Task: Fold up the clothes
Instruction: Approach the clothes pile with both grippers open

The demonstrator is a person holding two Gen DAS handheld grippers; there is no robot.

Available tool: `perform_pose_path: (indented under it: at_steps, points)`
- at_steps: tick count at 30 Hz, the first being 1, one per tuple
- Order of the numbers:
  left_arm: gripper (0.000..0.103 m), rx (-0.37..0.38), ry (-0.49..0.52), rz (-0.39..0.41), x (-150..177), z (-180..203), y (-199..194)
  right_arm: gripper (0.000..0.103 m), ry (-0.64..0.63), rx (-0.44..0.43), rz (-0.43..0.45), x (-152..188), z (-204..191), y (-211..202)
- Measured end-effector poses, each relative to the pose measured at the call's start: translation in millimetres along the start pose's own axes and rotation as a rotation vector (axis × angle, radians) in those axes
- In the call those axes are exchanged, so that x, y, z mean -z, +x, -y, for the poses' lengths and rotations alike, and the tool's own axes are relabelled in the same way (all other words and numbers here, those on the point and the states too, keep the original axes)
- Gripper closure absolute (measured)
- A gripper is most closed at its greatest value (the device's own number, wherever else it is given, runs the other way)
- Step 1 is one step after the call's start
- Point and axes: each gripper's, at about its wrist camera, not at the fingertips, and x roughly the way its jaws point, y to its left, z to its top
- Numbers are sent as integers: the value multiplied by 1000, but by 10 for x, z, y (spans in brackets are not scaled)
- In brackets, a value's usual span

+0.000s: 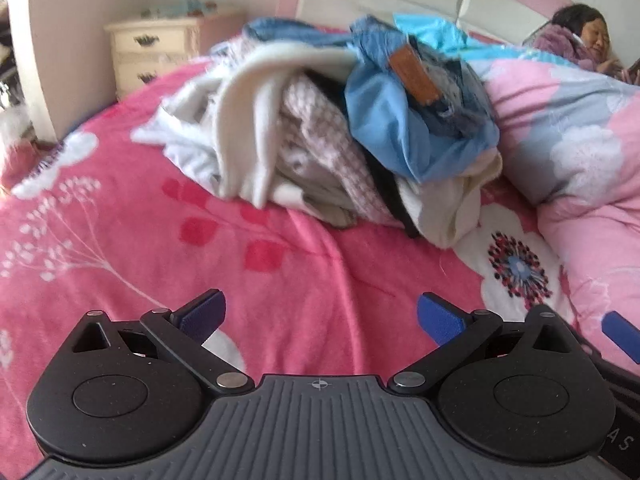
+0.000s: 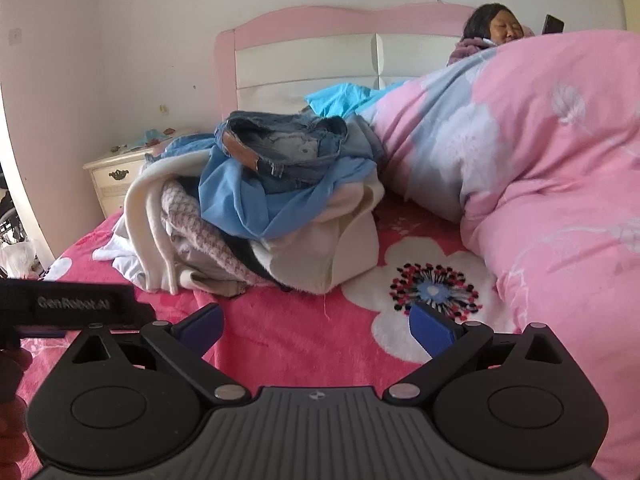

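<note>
The left gripper point(image 1: 321, 317) is held with its 2 blue fingers point(image 1: 439, 317) spread wide and nothing between them, above the pink floral blanket point(image 1: 280, 280). The right gripper point(image 2: 316, 324) is likewise spread wide and empty over the same blanket. Ahead of both, well apart from the fingertips, a pile of unfolded clothes point(image 2: 260, 208) is heaped on the bed, with jeans point(image 2: 280, 148) on top over a light-blue garment point(image 2: 256, 208). A pink duvet point(image 2: 540, 160) is bunched just beside the pile, and a person point(image 2: 496, 32) is seen beyond it, by the headboard.

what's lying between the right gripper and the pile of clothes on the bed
Nothing but bare pink blanket between the open right gripper and the clothes pile, seen in the right wrist view.
</note>
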Motion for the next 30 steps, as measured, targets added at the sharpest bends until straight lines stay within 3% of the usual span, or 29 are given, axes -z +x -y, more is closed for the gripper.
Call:
perform_pose_path:
  at_steps: [5, 8, 12, 19, 30]
  points:
    - [0, 32, -12, -71, 37, -50, 98, 2, -9, -4, -25, -10, -10, -50]
    - [0, 55, -34, -96, -209, -314, 152, 2, -14, 0, -30, 2, -14, -91]
    - [0, 10, 24, -13, -154, -306, 9, 2, -17, 21, -55, -3, -54, -70]
    - [0, -31, 27, 25, 73, -204, 21, 2, -39, 31, -91, 14, -98, -8]
    - [0, -59, 3, 22, 175, -243, -3, 2, -74, 34, -116, 24, -184, 28]
